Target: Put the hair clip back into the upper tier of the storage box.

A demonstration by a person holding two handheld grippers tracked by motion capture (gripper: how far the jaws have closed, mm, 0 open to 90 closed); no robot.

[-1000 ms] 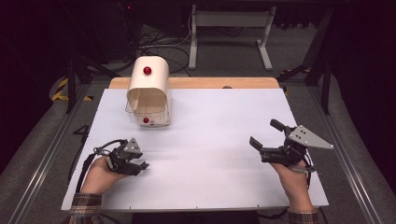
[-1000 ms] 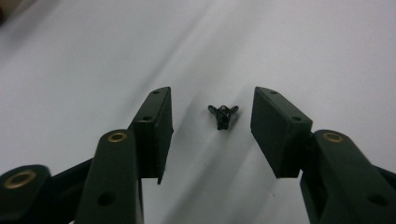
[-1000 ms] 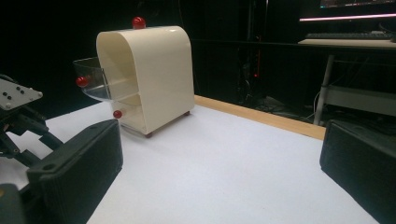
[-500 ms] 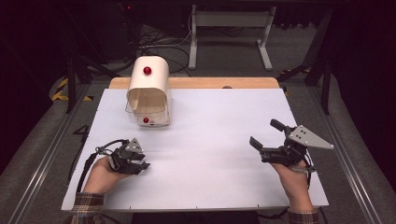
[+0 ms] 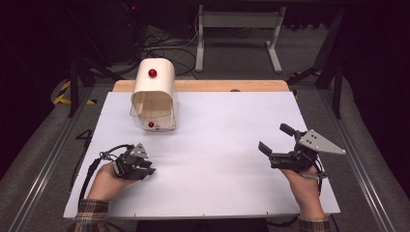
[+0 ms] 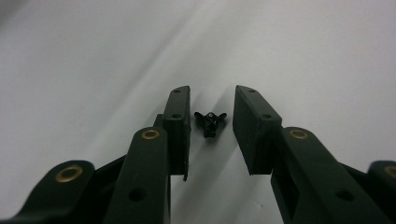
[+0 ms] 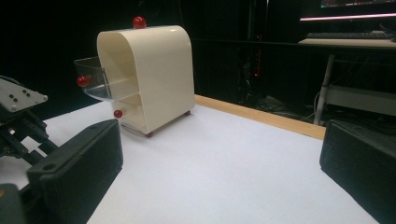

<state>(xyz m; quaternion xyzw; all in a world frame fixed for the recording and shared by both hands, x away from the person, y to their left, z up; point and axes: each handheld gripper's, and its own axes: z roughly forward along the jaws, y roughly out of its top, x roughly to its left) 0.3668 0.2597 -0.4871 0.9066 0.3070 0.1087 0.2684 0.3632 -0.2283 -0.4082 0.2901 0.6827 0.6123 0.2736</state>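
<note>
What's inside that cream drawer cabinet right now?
The cream cabinet shows two clear drawers with red knobs, the upper one pulled partway out. No contents are visible through the clear plastic; the drawers' rear parts are covered by the cabinet shell.

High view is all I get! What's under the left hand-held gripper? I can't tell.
Observer: A tiny black part lies on the table between the jaws of the left hand-held gripper. The jaws have just been closing, and neither touches it yet.
Operator: Does the box sit flat on the table?
Observer: No, the box stands on little red feet.
</note>
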